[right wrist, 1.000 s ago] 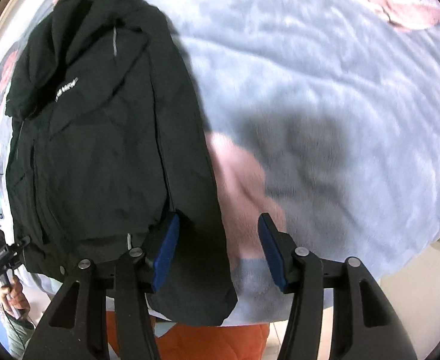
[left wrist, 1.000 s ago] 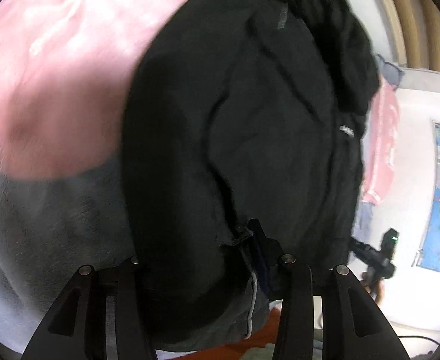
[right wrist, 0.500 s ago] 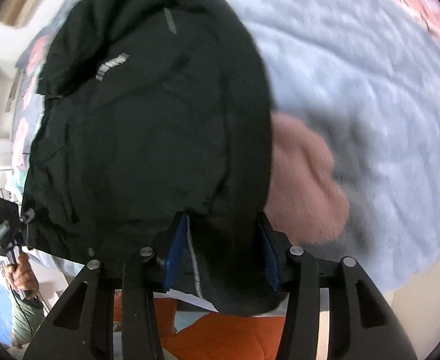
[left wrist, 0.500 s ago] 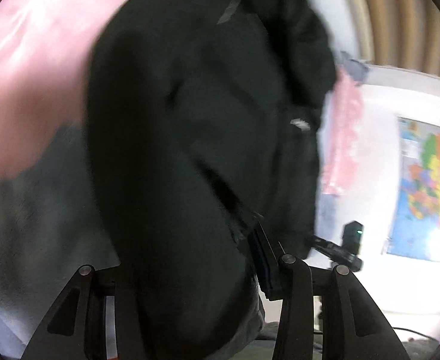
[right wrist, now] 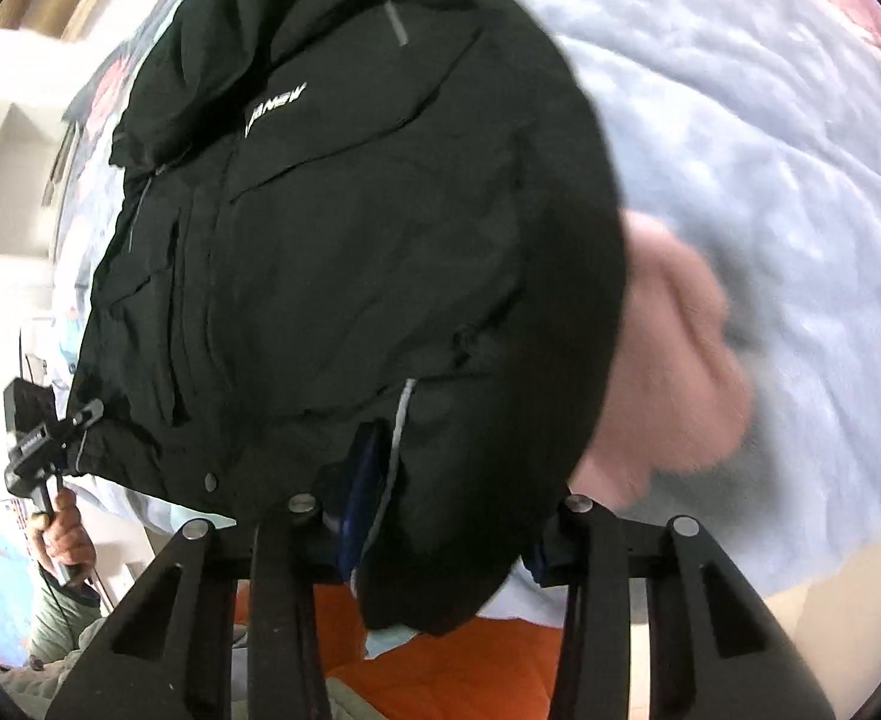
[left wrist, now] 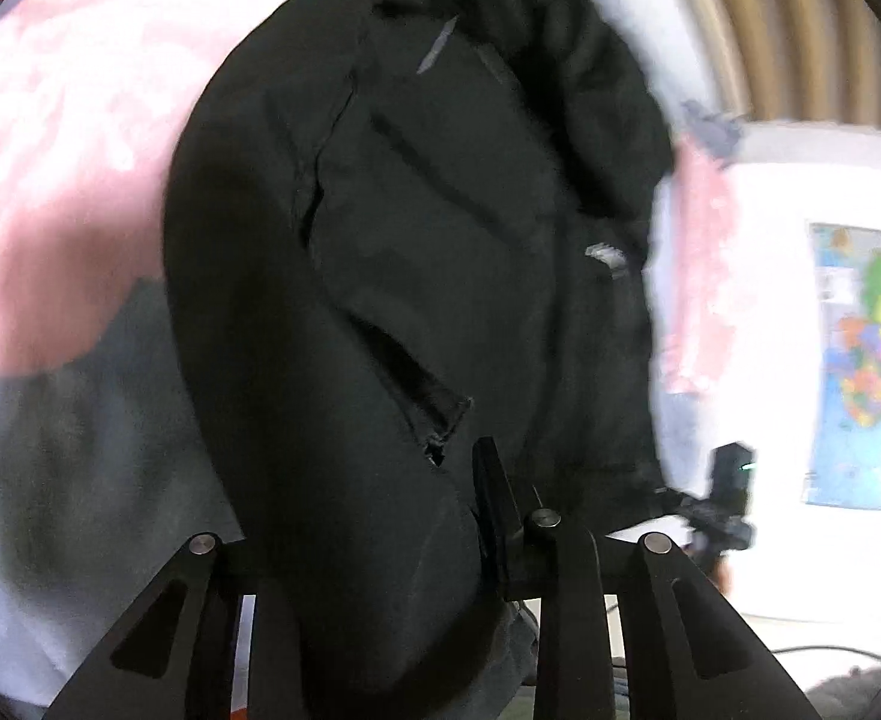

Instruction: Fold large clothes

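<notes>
Nearest, the left claw and right claw each grip the bottom hem of the black jacket; it drapes away over the blue blanket on the bed; slick fabric could slip free, and the bulky hood may bunch the fold.

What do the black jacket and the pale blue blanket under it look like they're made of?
The black hooded jacket looks like a matte woven synthetic shell, perhaps nylon or polyester: crisp seams, soft creases, grey reflective strips and white chest lettering. The pale blue blanket looks like plush fleece, with a fuzzy, dimpled nap and no sheen. Blur leaves both uncertain.
</notes>
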Motion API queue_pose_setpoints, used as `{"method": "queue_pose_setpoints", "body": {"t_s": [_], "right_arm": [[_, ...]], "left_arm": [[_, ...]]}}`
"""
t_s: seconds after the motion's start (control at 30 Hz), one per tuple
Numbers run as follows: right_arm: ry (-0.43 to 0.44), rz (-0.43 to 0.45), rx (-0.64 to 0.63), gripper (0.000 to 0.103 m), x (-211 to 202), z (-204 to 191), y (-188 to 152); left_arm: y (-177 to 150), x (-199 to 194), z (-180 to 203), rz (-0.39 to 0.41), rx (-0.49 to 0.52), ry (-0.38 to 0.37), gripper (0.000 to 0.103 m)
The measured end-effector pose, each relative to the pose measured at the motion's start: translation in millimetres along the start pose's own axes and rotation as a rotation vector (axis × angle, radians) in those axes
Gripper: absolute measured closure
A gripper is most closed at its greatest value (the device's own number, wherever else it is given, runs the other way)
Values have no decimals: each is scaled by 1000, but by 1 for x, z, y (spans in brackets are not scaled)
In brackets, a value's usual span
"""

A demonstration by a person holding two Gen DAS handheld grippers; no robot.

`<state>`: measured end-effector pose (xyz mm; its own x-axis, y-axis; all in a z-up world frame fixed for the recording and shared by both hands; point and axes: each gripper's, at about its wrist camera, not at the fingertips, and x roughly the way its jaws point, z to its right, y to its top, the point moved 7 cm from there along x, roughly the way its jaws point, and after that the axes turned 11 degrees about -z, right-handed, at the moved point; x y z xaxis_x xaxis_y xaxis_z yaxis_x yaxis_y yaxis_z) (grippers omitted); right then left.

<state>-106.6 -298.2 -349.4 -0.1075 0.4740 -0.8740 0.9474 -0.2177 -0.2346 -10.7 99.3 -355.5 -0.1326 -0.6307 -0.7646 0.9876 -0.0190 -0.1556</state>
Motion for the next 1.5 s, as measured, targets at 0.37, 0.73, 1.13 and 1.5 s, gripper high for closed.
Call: {"method": "queue_pose_setpoints", "body": {"t_s": [0.37, 0.73, 1.13, 1.5], "right_arm": [[-16, 191, -148, 78, -96, -52, 41], [13, 438, -237, 78, -207, -110, 146], [-37, 445, -84, 78, -217, -120, 356], [-138, 225, 29, 78, -69, -88, 487]], "left_arm": [[25, -90, 29, 215, 63, -148, 86], [106, -173, 103, 392, 164, -221, 85], [340, -155, 132, 424, 75, -100, 83], [442, -47, 70, 316, -24, -18, 79]]}}
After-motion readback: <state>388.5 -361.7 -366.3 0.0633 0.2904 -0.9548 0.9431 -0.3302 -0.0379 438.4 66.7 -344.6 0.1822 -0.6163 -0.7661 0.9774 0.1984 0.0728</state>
